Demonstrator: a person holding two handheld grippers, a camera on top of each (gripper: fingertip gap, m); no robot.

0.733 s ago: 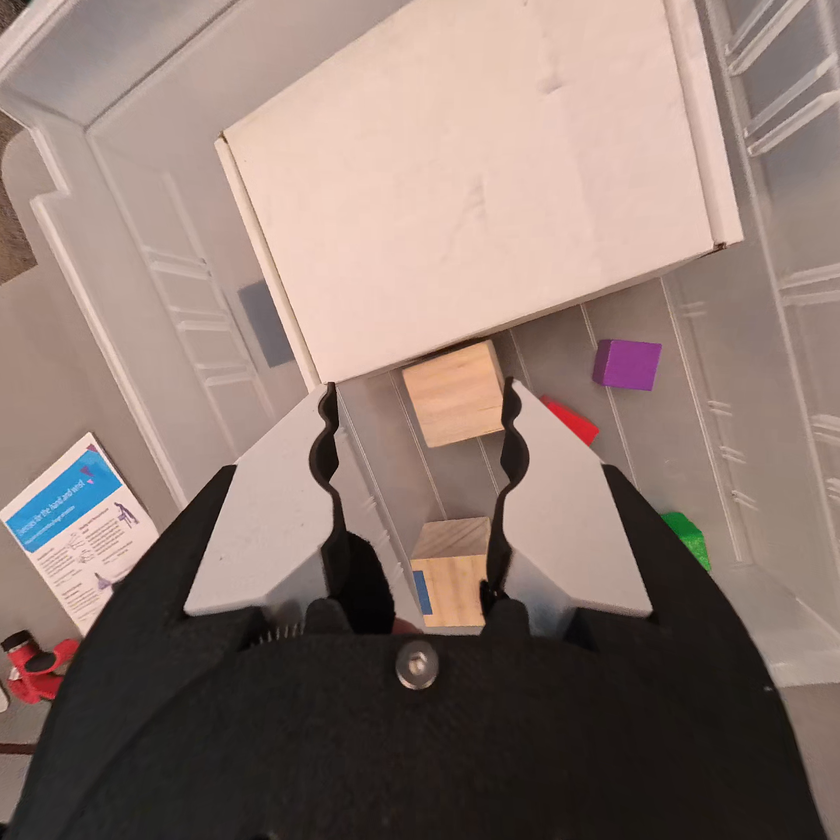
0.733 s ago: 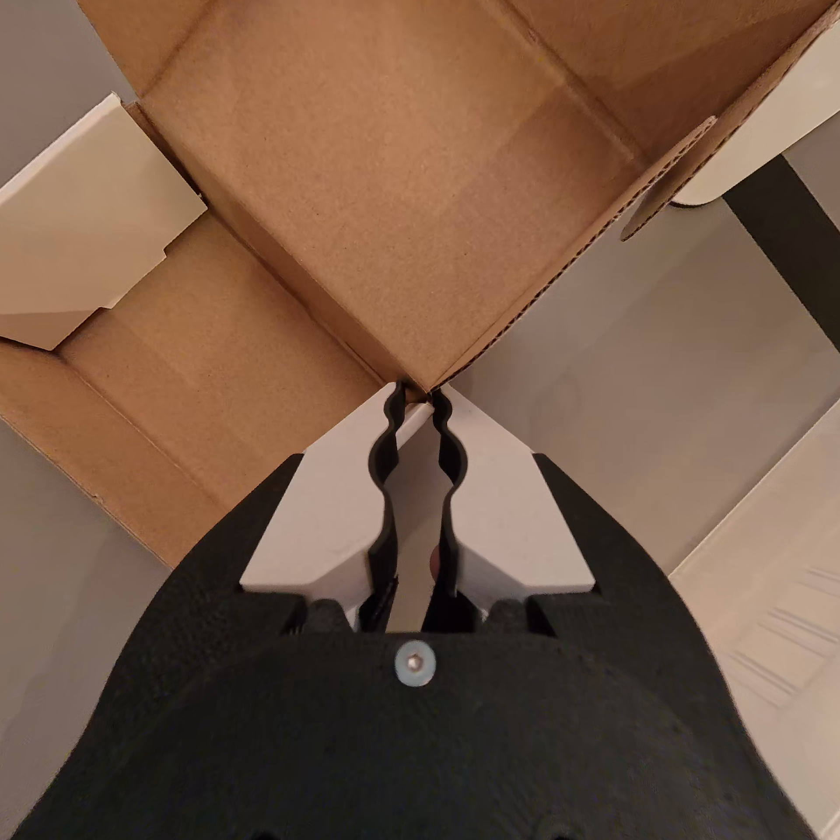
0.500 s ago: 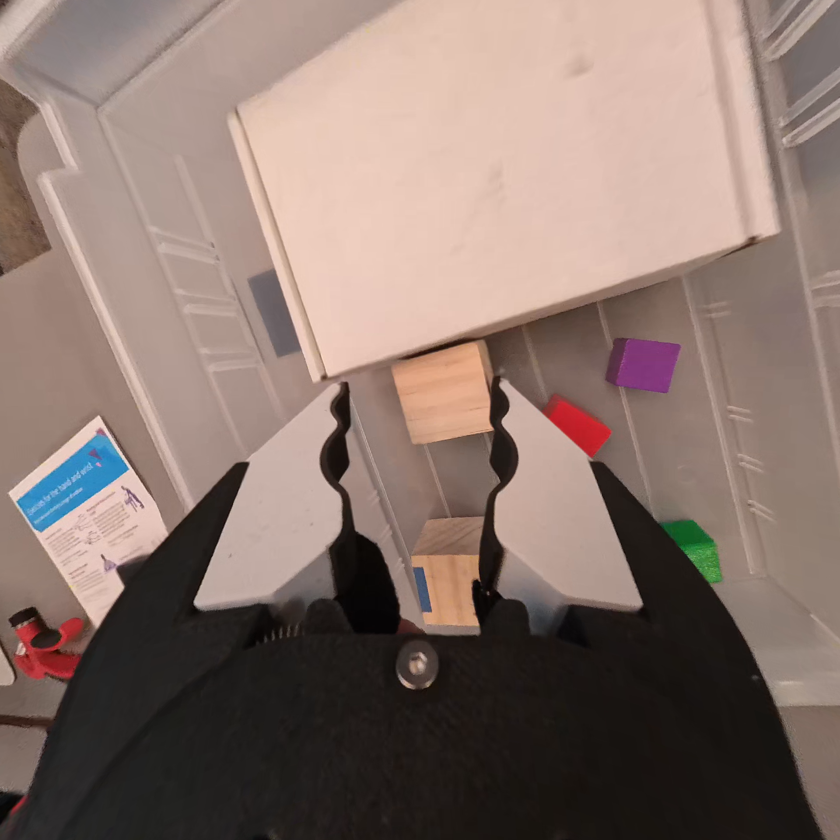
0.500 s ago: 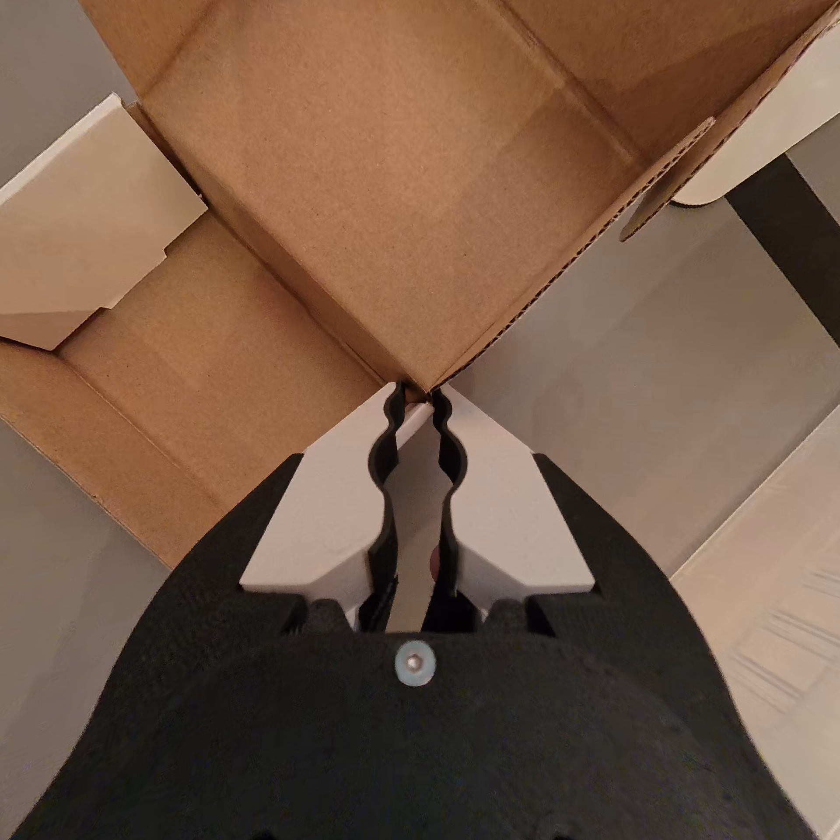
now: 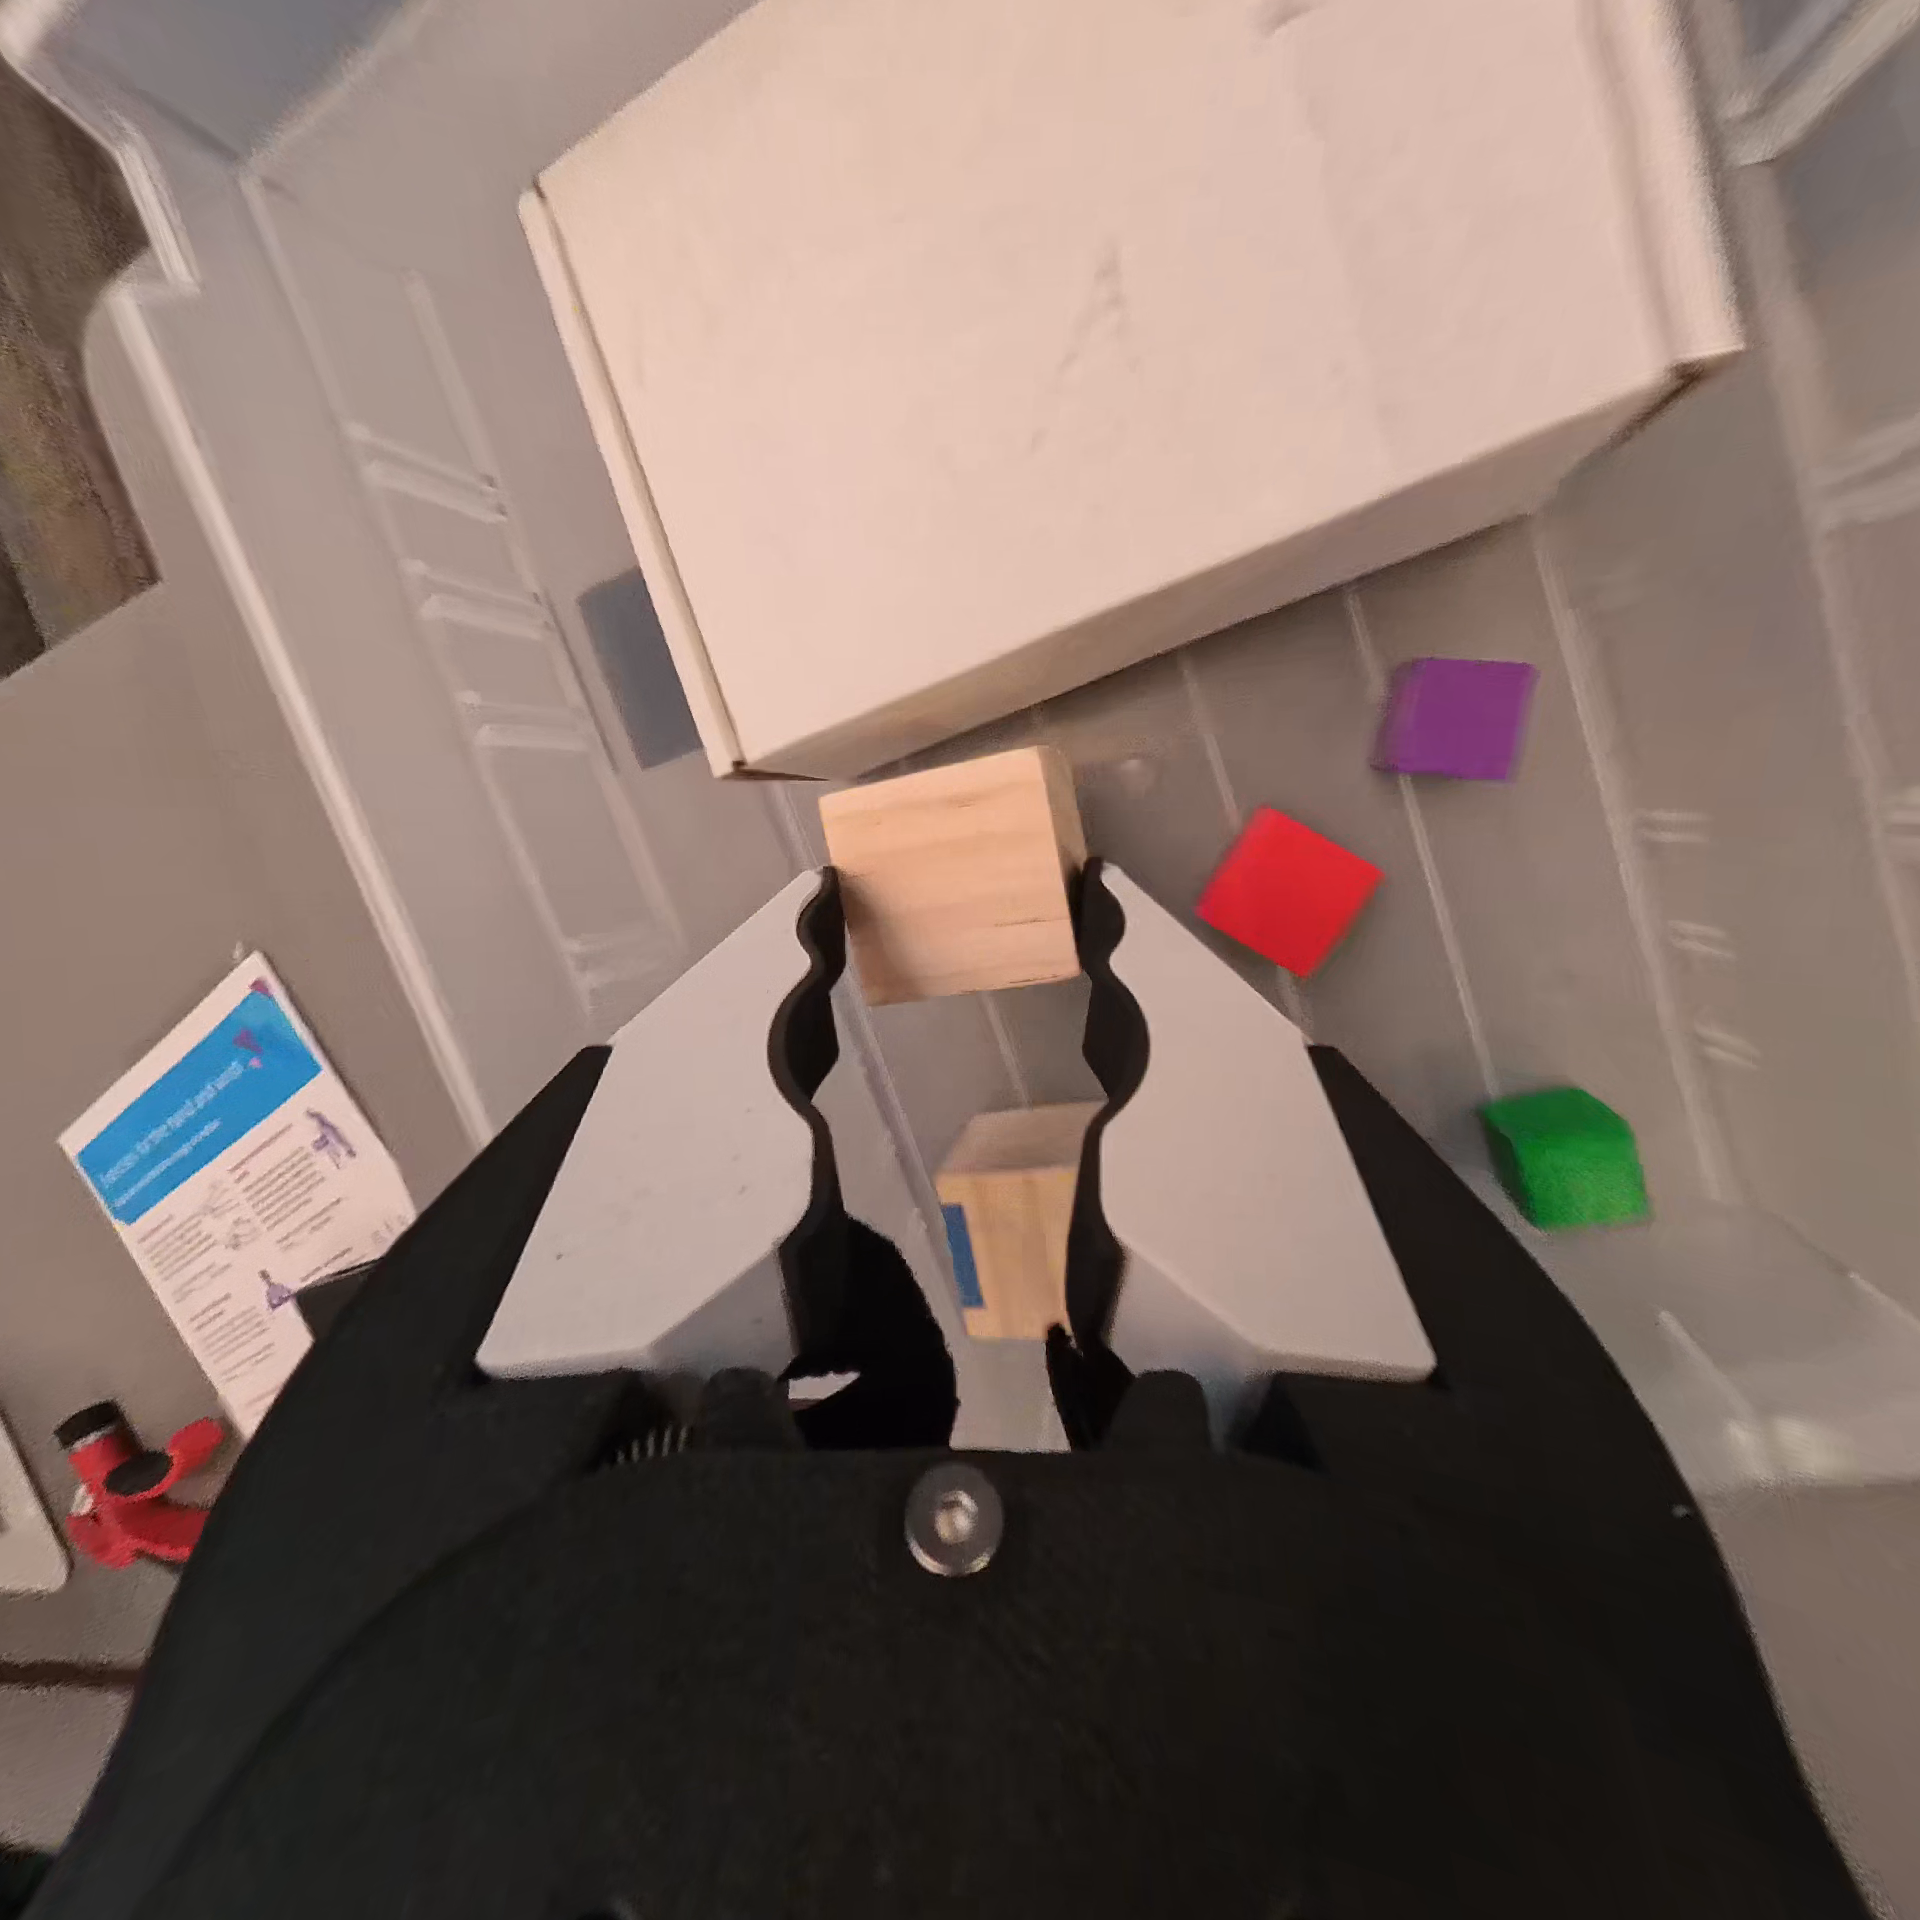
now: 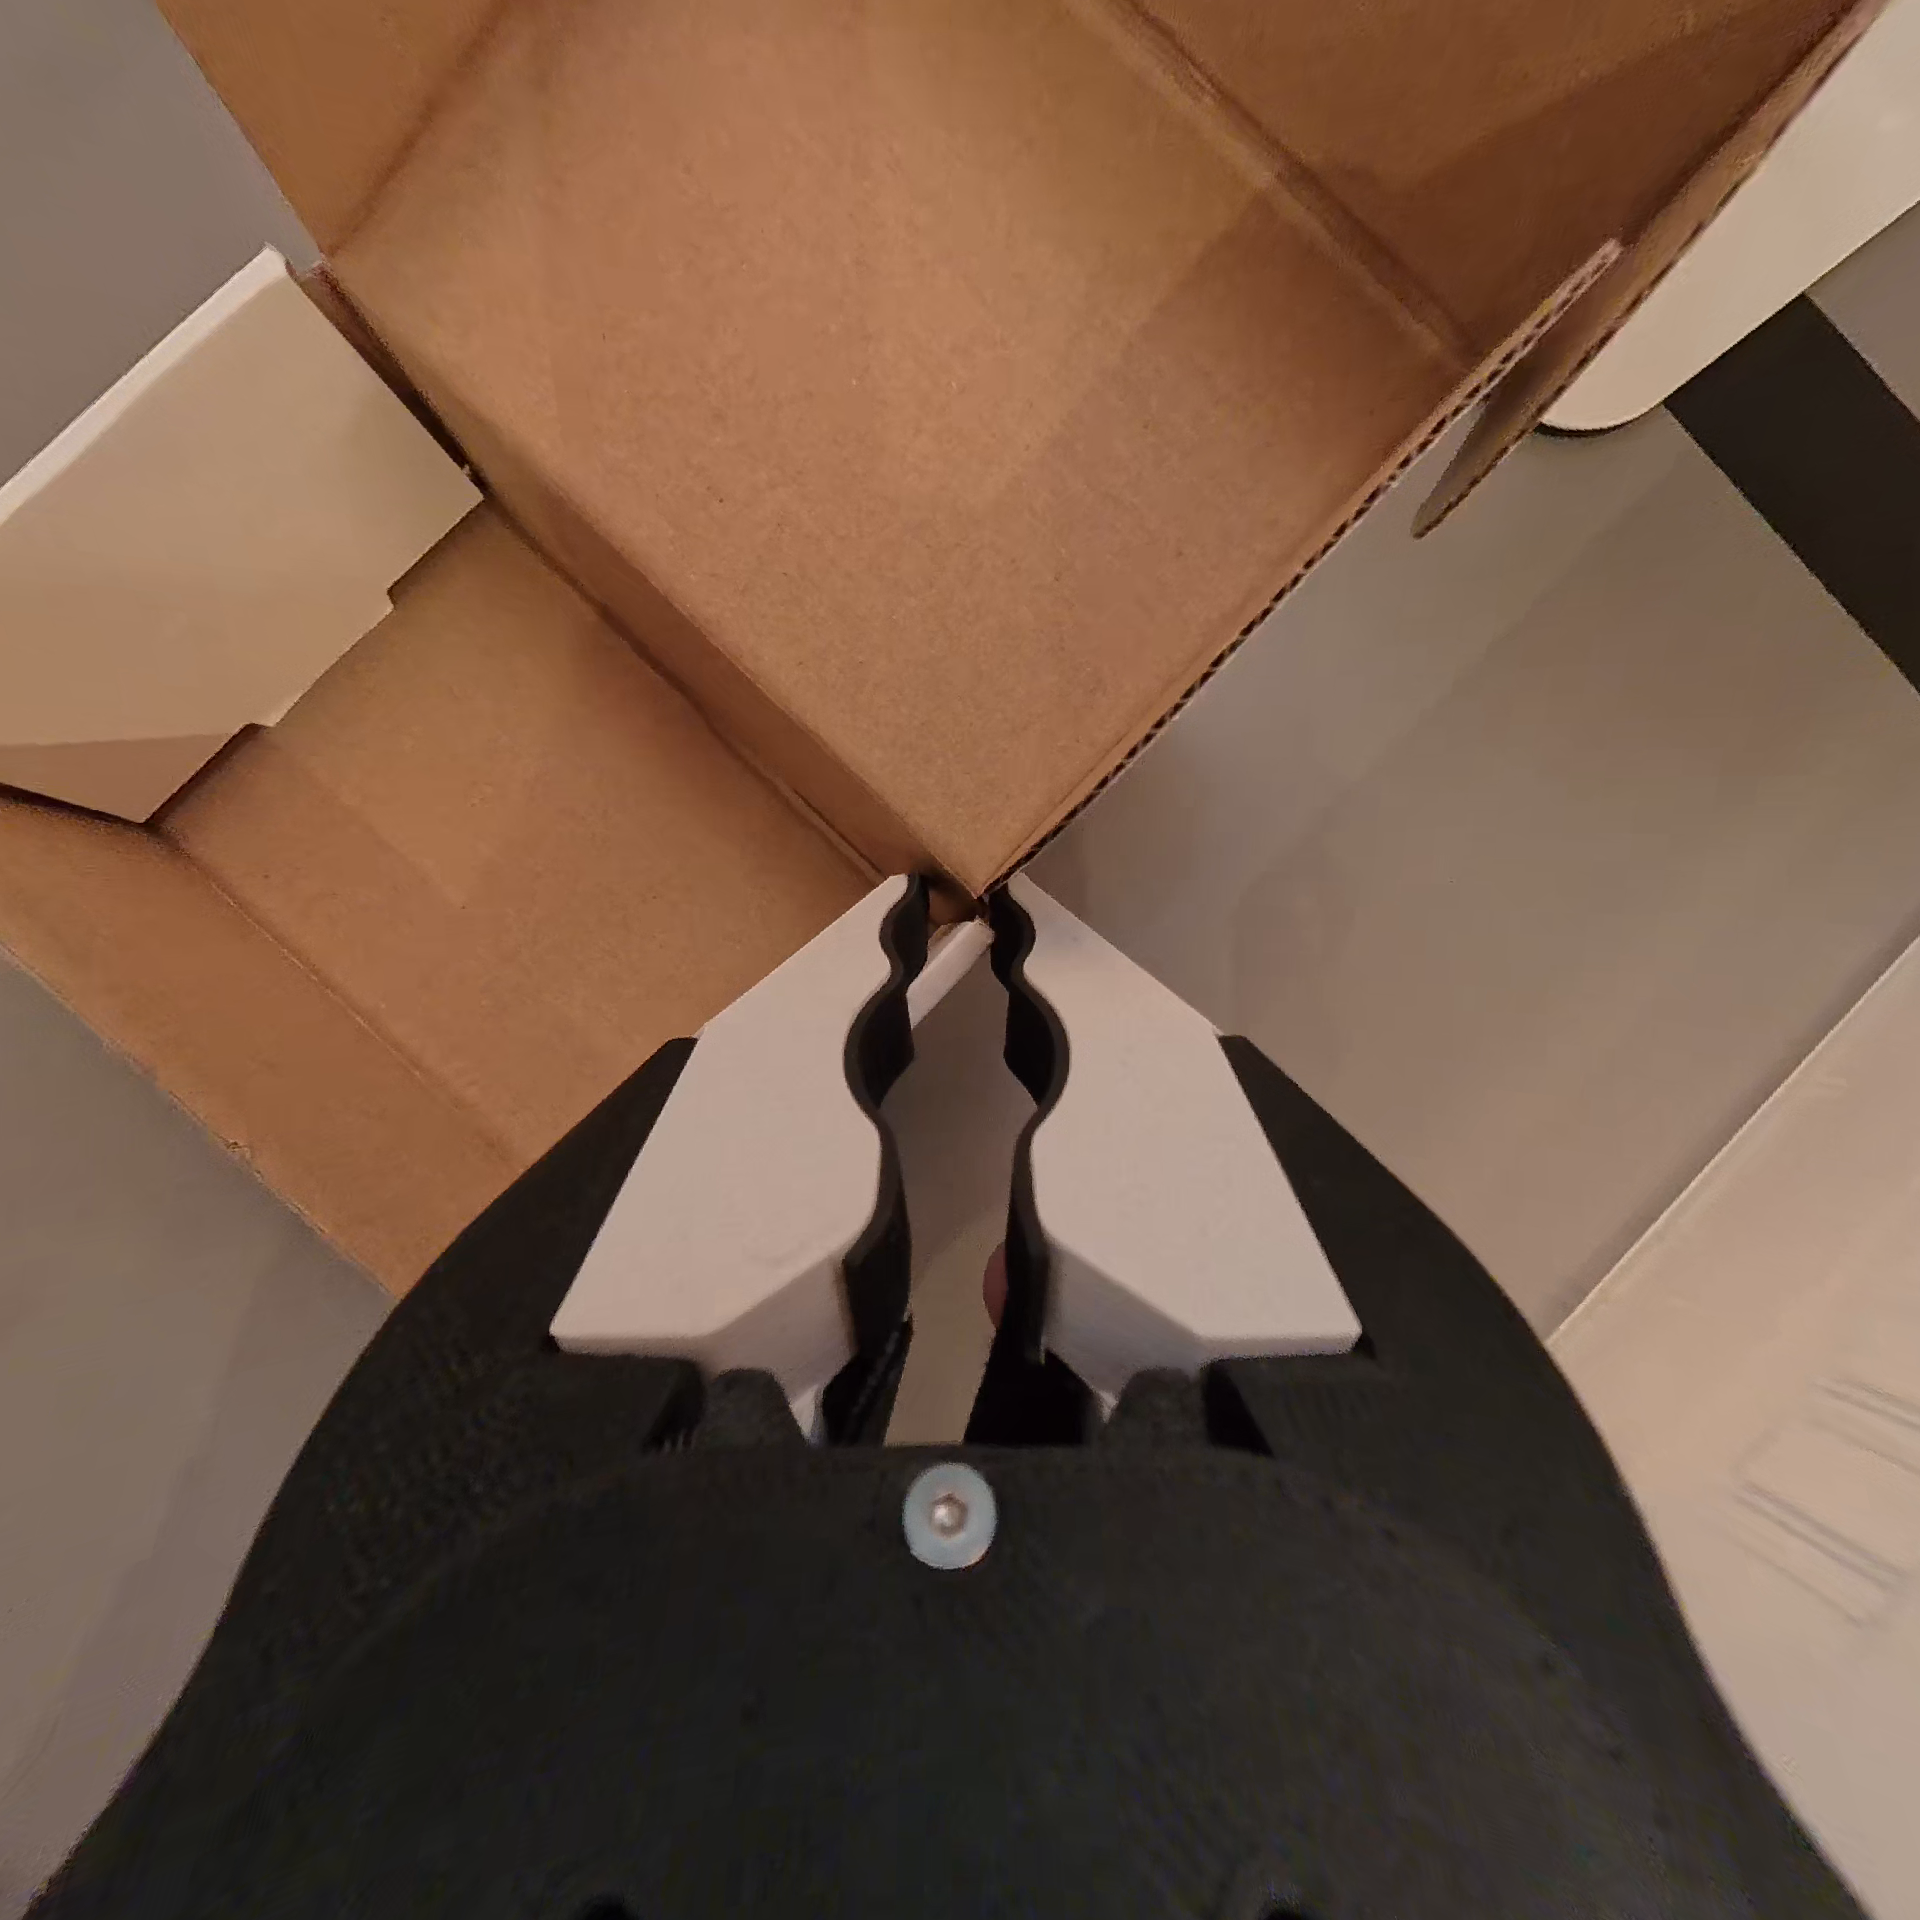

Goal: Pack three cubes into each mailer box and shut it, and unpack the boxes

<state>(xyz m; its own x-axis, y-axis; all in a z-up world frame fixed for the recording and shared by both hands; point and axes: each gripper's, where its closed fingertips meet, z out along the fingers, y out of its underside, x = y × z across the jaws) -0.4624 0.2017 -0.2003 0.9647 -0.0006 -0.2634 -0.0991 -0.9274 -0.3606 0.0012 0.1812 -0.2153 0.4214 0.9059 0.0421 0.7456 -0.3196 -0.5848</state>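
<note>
In the left wrist view my left gripper is inside a clear plastic bin. Its fingertips press both sides of a plain wooden cube, just in front of a closed white mailer box. A second wooden cube with a blue side lies on the bin floor below, between the fingers. Red, purple and green cubes lie to the right. In the right wrist view my right gripper is shut on the near corner of an open mailer box, whose brown inside shows no cubes.
A printed leaflet and a red tool lie on the grey table left of the bin. In the right wrist view, white flaps stick out at the open box's left, a dark strip crosses the table and the bin's rim is at lower right.
My left gripper moved forward and down and closed its jaws onto the plain wooden cube. The right gripper and the open box have not moved.
</note>
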